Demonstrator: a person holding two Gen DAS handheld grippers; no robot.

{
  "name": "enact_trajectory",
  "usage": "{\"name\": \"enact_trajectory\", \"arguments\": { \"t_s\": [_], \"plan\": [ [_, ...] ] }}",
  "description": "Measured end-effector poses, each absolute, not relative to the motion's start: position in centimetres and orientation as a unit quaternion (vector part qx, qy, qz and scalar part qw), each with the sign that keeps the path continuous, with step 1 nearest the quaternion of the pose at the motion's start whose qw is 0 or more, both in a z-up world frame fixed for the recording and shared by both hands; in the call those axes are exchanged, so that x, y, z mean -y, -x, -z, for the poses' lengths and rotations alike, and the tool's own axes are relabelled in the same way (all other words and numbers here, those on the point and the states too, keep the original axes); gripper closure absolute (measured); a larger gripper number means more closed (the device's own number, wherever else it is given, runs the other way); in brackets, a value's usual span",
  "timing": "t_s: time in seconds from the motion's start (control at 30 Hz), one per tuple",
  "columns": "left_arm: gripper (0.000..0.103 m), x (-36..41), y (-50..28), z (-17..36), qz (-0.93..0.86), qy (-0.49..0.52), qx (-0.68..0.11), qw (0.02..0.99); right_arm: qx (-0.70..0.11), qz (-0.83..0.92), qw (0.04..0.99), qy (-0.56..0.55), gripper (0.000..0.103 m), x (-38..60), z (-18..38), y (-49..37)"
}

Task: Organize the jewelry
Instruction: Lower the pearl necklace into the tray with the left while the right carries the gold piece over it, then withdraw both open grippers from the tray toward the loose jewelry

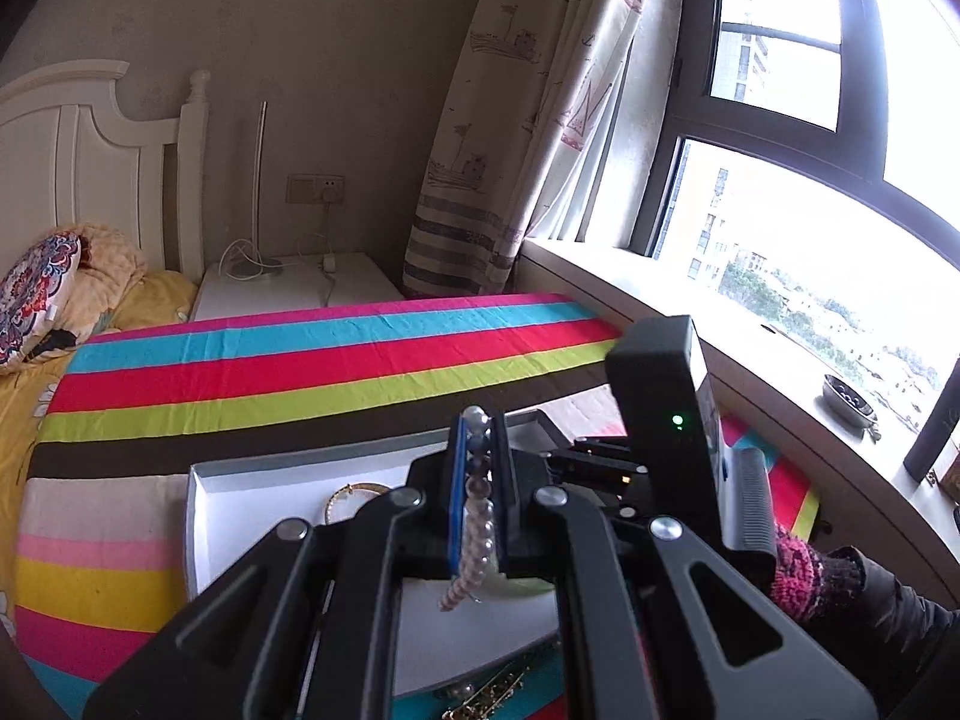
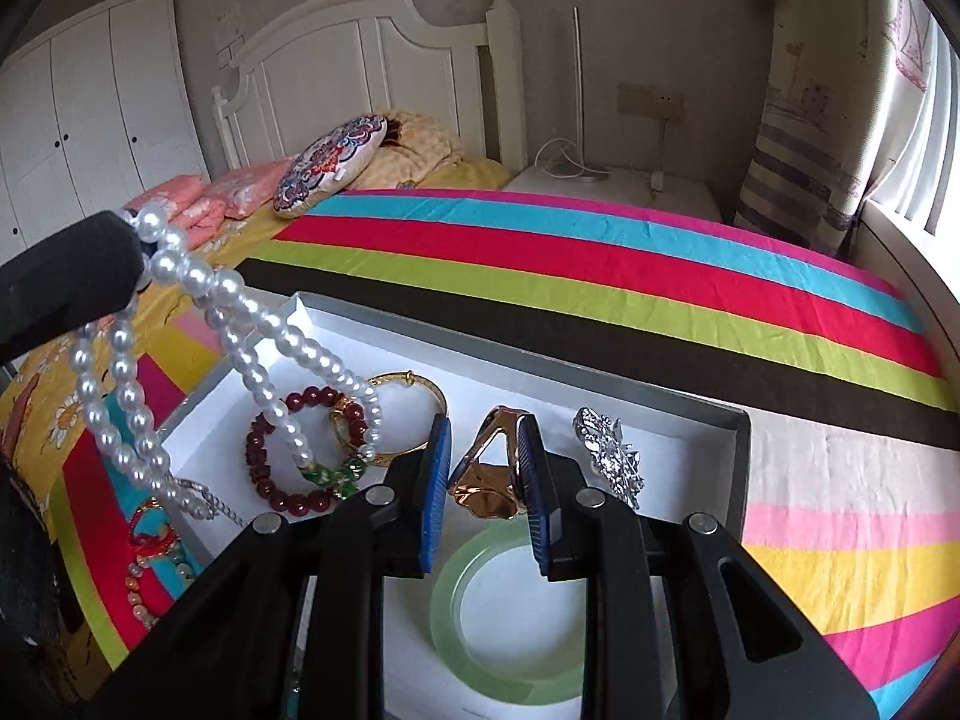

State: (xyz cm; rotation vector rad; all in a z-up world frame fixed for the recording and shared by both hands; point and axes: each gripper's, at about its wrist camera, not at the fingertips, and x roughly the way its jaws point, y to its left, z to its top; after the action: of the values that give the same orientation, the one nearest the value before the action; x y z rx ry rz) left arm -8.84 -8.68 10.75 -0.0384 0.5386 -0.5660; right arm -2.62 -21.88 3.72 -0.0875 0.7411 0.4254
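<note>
A shallow white cardboard tray with grey walls (image 2: 735, 420) sits on a bed covered by a bright multicoloured striped cloth (image 2: 600, 264), and every place here is given relative to that tray. The left gripper (image 1: 478, 474) is clenched on a long white pearl necklace (image 2: 258, 324), held above the tray's left end so the loops hang down over it. The right gripper (image 2: 487, 483) hovers low over the tray's middle, its blue pads on either side of a gold-coloured metal clip (image 2: 489, 468); whether they actually pinch it cannot be told. Already inside the tray lie a dark red bead bracelet (image 2: 282, 462), a thin gold bangle (image 2: 408, 414), a pale green jade bangle (image 2: 510, 600) and a silver rhinestone brooch (image 2: 609, 456). The sorting looks well advanced, yet loose red and beaded bracelets (image 2: 150, 552) remain on the cloth just outside the tray's left wall. Only the right wrist view shows the tray's contents and the dangling loops; the left wrist view shows the pearls gripped between the pads, plus a bright window (image 1: 810, 210) beyond the tray.
</note>
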Motion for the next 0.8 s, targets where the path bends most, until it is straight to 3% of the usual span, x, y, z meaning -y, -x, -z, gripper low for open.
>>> {"name": "enact_trajectory", "arguments": {
  "t_s": [0.23,0.3,0.37,0.4,0.43,0.5,0.57,0.63,0.8],
  "plan": [
    [0.095,8.9,7.0,-6.7,0.240,0.014,-0.308,0.920,-0.387,-0.176,0.903,0.052,0.078,21.5,-2.7,0.6],
    [0.089,8.4,6.4,-5.7,0.224,0.014,-0.323,0.919,-0.383,-0.180,0.905,0.043,0.075,21.9,-2.9,0.6],
    [0.051,7.6,6.0,-5.1,0.205,0.016,-0.334,0.920,-0.379,-0.177,0.908,0.039,0.065,22.4,-3.2,0.8],
    [0.042,7.0,6.0,-5.1,0.196,0.020,-0.333,0.922,-0.376,-0.175,0.909,0.035,0.055,22.6,-3.4,1.1],
    [0.034,6.4,6.1,-5.3,0.191,0.024,-0.327,0.925,-0.370,-0.177,0.912,0.028,0.052,23.0,-3.7,1.4],
    [0.031,5.6,6.6,-6.0,0.178,0.019,-0.320,0.930,-0.355,-0.184,0.916,0.023,0.051,23.5,-4.6,2.4],
    [0.013,4.8,7.3,-6.9,0.156,0.007,-0.312,0.937,-0.338,-0.189,0.922,0.017,0.051,24.1,-5.5,3.7],
    [0.002,3.8,8.5,-7.8,0.118,-0.010,-0.293,0.949,-0.321,-0.200,0.926,0.006,0.051,24.9,-6.4,5.2],
    [0.002,0.4,11.8,-8.7,0.067,-0.018,-0.281,0.957,-0.294,-0.244,0.924,0.018,0.037,25.5,-6.9,9.8]
  ]
}}
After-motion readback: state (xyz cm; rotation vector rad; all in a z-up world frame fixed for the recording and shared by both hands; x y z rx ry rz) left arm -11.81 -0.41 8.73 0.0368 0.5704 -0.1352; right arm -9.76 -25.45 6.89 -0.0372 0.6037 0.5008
